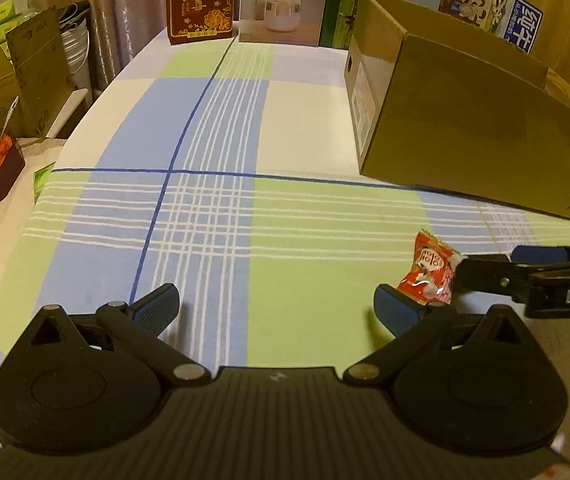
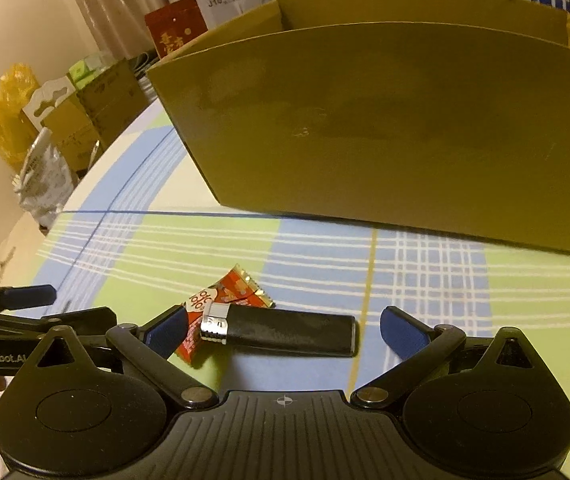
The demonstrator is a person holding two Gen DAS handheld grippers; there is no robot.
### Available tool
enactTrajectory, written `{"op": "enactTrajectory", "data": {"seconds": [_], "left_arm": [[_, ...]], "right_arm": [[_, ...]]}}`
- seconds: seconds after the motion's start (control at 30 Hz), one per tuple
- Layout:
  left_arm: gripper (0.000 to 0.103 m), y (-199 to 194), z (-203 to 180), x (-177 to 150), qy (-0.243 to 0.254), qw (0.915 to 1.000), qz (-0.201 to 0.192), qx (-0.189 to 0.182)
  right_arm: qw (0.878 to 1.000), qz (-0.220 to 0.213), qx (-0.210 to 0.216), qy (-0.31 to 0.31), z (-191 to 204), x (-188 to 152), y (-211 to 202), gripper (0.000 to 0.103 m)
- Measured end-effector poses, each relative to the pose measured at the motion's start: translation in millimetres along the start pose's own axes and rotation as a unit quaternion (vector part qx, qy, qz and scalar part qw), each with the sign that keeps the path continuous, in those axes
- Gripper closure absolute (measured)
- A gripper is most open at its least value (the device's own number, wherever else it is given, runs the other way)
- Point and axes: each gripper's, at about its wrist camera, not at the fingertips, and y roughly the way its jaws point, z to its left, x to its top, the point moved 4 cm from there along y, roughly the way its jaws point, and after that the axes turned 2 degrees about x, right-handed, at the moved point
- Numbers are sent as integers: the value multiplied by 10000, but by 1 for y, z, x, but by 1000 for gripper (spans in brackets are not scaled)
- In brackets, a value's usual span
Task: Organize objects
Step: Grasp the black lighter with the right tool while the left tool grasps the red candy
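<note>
Spread right gripper point(image 2: 283, 330) (GenRobot.AI beside) frames lighter point(image 2: 285, 334), perhaps touching wrapper point(image 2: 225, 300).

cardboard box point(image 2: 385, 120) walls off the right — cloth point(image 1: 213, 128) leftward open

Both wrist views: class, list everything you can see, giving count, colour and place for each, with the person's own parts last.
Snack packet: one, red, on the cloth, partly under the lighter.
Lighter: one, black with silver cap, lying flat between the right gripper's fingers.
Cardboard box: one, brown, open-topped, beyond both items.
Tablecloth: one, blue, green and white check.
Red gift box: one, at the far edge.
Humidifier box: one, white, beside the red box.
Side cartons: several, brown, off the table's left.
Left gripper: one, black, blue pads, open, empty.
Right gripper: one, black, open around the lighter.
</note>
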Motion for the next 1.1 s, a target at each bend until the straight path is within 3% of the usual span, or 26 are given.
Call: {"op": "enactTrajectory", "data": {"seconds": [0.03, 0.1, 0.2, 0.47, 0.57, 0.73, 0.8, 0.83, 1.1], "left_arm": [[1, 0, -1, 0, 11, 10000, 10, -2], [1, 1, -2, -1, 36, 10000, 24, -19], [1, 2, -5, 0, 71, 9999, 23, -73], [2, -2, -35, 5, 500, 9965, -232, -632], [14, 1, -52, 9, 813, 9936, -235, -742], [21, 8, -74, 11, 1210, 9881, -286, -907], [21, 10, -77, 12, 1269, 9870, -290, -942], [21, 11, -78, 11, 1290, 9865, -299, -966], [21, 13, -78, 8, 1195, 9874, -250, -1003]], "right_arm": [[10000, -17, -29, -32, 1, 0, 0, 7], [9998, -38, -147, -135, 1, -1, -1, 21], [9997, -28, -214, -80, -2, -2, -5, 24], [9941, -186, -1012, -345, -26, -11, -33, 24], [9911, -204, -1234, -456, -37, -19, -39, 23], [9892, -239, -1383, -427, -51, -33, -41, 22], [9878, -236, -1477, -441, -54, -38, -42, 10], [9881, -248, -1475, -358, -55, -40, -43, 9], [9893, -436, -1391, -103, -53, -44, -45, 8]]}}
